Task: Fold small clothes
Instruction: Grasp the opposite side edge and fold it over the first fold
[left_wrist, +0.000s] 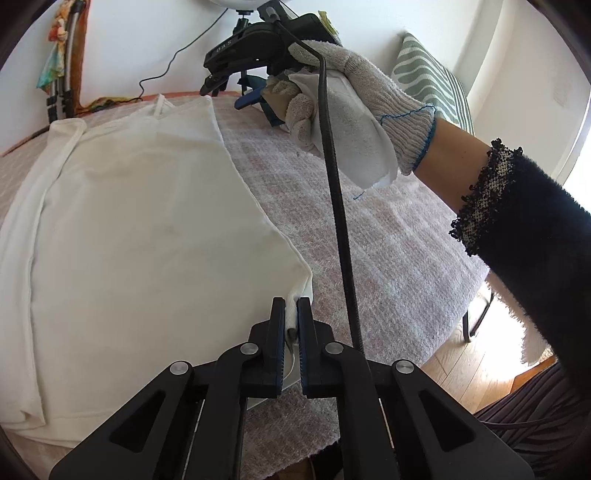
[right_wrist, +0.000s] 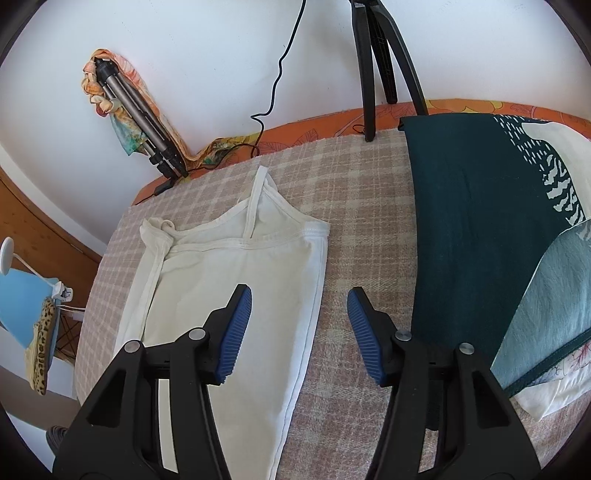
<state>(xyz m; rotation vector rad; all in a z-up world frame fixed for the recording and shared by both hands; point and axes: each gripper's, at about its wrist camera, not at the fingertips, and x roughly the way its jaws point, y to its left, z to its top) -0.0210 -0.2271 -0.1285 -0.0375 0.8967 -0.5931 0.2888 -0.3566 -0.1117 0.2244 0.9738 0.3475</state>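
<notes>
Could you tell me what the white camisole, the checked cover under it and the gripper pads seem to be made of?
White camisole: thin matte knit, probably cotton jersey; stitched bound edges, soft creases.
Checked cover: looped pile like terry towelling, matte and fuzzy.
Right gripper pads: blue, finely ribbed, likely rubber or soft plastic.

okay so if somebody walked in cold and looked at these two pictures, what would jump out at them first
A white camisole lies flat in the middle of a pink checked blanket. The left gripper is shut on its near corner, while the right gripper hangs open above the top's right edge. A dark teal cushion lies to the right.
</notes>
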